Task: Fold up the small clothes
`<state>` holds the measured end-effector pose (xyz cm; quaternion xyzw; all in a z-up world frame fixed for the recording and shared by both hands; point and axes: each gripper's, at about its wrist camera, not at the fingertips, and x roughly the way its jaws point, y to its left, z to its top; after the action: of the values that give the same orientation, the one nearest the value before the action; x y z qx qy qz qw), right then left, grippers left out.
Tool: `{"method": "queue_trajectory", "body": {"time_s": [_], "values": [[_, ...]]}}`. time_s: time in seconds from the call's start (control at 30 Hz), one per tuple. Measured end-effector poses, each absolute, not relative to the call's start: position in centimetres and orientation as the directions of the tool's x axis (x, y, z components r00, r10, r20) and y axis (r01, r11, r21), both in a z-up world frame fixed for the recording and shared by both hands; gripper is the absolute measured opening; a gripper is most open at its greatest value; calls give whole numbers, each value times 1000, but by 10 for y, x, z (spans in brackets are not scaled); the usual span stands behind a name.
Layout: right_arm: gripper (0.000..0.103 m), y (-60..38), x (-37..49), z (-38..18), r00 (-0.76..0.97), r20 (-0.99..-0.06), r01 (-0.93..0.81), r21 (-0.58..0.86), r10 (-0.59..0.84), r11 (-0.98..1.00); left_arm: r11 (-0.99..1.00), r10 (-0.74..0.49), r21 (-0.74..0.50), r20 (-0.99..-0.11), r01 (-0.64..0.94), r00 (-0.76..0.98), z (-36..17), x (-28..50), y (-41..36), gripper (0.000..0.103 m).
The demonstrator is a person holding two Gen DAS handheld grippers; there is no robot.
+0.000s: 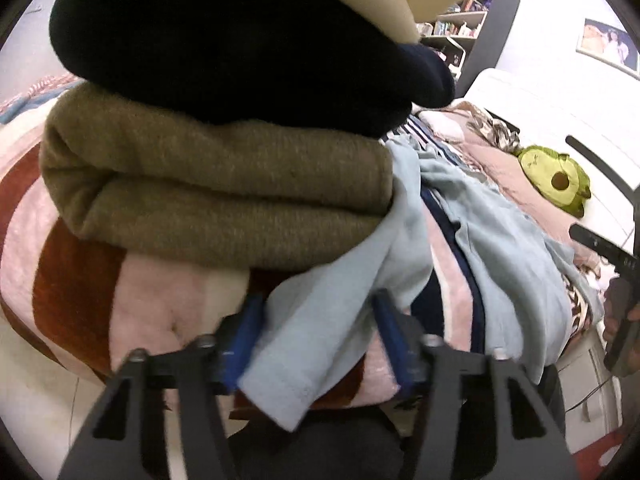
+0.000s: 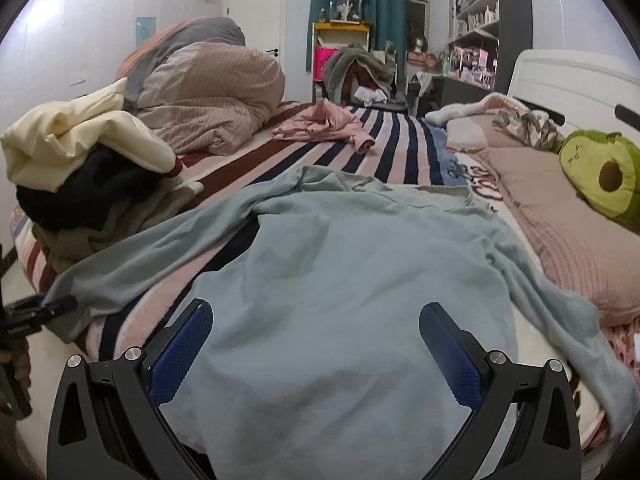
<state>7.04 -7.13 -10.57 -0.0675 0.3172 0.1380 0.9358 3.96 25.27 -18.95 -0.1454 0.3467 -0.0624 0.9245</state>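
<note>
A light blue long-sleeved shirt lies spread flat on the striped bed, sleeves out to both sides. My right gripper is open over its lower hem, one blue pad on either side of the body. My left gripper is open around the end of the shirt's left sleeve, which runs between its blue pads; it also shows in the right wrist view at the sleeve's cuff. The right gripper appears at the right edge of the left wrist view.
A stack of folded clothes, olive, black and cream, sits at the bed's left edge beside the sleeve. A pink garment lies farther up the bed. A bundled duvet, pillow and avocado plush border the shirt.
</note>
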Motion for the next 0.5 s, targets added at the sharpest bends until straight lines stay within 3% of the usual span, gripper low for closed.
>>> {"method": "queue_trajectory", "body": {"time_s": [0.1, 0.17, 0.5], "values": [[103, -68, 71, -107, 759, -616, -302, -43, 213, 952, 947, -229, -320, -624, 23, 747, -191, 35, 250, 15], [103, -68, 71, -107, 758, -614, -304, -34, 220, 952, 946, -246, -321, -620, 45, 745, -189, 32, 246, 8], [103, -77, 61, -100, 762, -583, -326, 29, 281, 945, 947, -281, -284, -494, 152, 823, -114, 17, 211, 5]]}}
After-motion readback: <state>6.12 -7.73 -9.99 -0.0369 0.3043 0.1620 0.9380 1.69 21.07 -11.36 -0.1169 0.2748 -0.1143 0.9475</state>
